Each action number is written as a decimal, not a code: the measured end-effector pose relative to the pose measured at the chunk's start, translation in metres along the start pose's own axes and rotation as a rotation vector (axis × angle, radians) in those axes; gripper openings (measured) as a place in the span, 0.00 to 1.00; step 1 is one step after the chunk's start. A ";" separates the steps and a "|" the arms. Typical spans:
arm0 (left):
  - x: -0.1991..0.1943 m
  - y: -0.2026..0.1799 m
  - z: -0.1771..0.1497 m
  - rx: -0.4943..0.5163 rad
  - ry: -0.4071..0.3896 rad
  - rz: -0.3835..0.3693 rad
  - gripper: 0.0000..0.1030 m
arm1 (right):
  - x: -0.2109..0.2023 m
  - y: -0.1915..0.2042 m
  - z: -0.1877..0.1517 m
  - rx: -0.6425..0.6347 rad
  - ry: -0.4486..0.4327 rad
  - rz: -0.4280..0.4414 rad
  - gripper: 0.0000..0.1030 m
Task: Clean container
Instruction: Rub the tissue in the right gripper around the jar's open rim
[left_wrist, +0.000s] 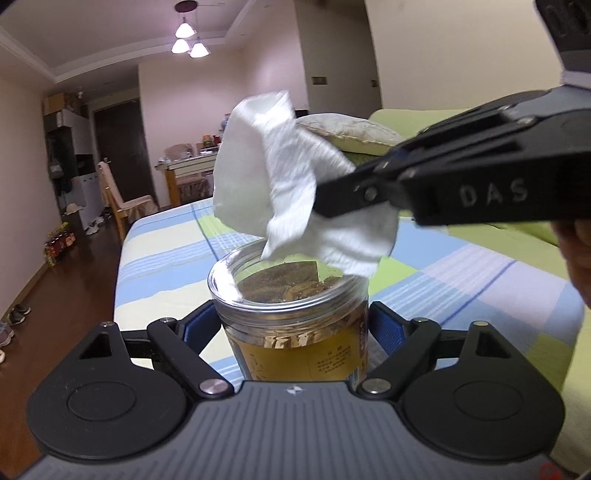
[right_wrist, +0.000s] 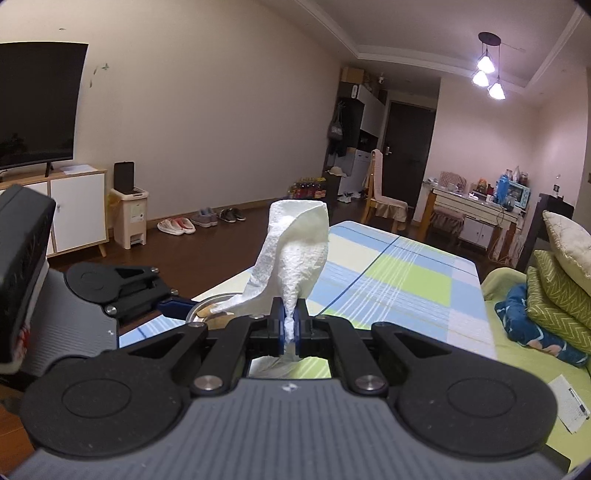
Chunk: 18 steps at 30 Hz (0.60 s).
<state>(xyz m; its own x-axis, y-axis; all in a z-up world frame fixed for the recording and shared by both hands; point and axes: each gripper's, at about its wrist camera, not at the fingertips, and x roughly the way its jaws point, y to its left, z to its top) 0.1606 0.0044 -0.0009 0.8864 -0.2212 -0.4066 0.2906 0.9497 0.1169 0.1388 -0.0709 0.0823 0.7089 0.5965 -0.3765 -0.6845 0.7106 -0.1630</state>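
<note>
**Jar clamped, tissue poised above its mouth**

The checked blue, green and cream cloth-covered table (left_wrist: 166, 258) fills the middle of the room, running away toward twelve o'clock from where both tools are held. Along its three o'clock side sits the lime-green sofa (right_wrist: 524, 354) with its stacked cushions.

On the near end of the table stands the clear round glass jar with a yellow label (left_wrist: 291, 314), lid off, upright, with brownish contents visible inside. The black left gripper (left_wrist: 291, 325) has it by the body: its blue-padded fingers (left_wrist: 386, 328) press in at nine and three o'clock of the jar, the jaws drawn in only as far as the jar's width allows.

The black right gripper (left_wrist: 321, 206) comes in from three o'clock, above the jar. Its jaws are pinched almost fully together on a crumpled white paper tissue (left_wrist: 280, 177), which billows out past the tips and hangs just over the jar's open rim; whether the lowest corner touches the glass I cannot tell. In the right wrist view the tissue (right_wrist: 291, 254) stands up from between the closed pads (right_wrist: 282, 325).
</note>
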 end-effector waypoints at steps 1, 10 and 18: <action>-0.001 -0.001 -0.001 0.007 -0.002 -0.015 0.84 | 0.000 0.001 -0.002 -0.006 0.003 -0.001 0.03; 0.000 0.002 -0.005 0.027 -0.009 -0.053 0.84 | -0.004 -0.003 -0.010 -0.052 0.005 0.047 0.04; 0.004 0.006 -0.009 0.031 -0.022 -0.066 0.84 | -0.013 0.003 -0.009 -0.011 -0.002 0.173 0.04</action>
<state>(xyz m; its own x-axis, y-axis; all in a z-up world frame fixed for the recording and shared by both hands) 0.1624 0.0111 -0.0101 0.8727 -0.2881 -0.3942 0.3592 0.9257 0.1185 0.1256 -0.0800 0.0787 0.5809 0.7101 -0.3978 -0.7979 0.5935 -0.1056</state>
